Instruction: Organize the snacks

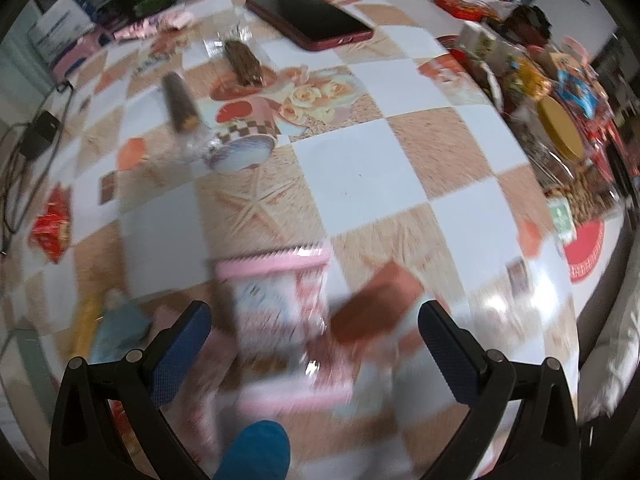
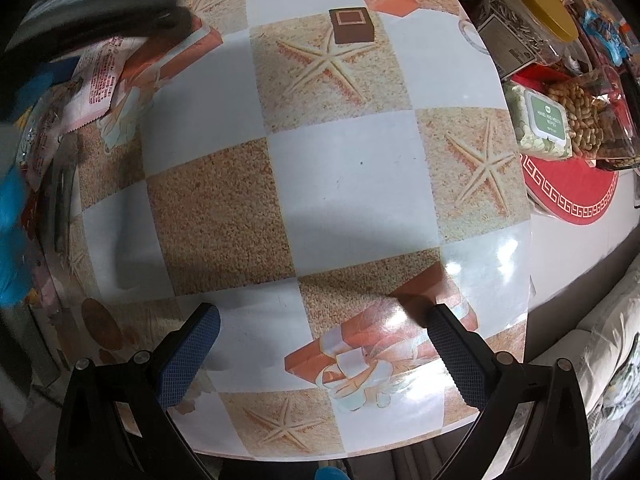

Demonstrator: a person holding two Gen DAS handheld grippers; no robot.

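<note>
Pink and blurred, a snack packet (image 1: 280,300) lies low in the left wrist frame on the checkered tabletop (image 1: 360,168), between the wide-spread fingers of the left hand-held gripper (image 1: 314,344). The right hand-held gripper (image 2: 324,340) is wide open too, over bare tabletop.
</note>
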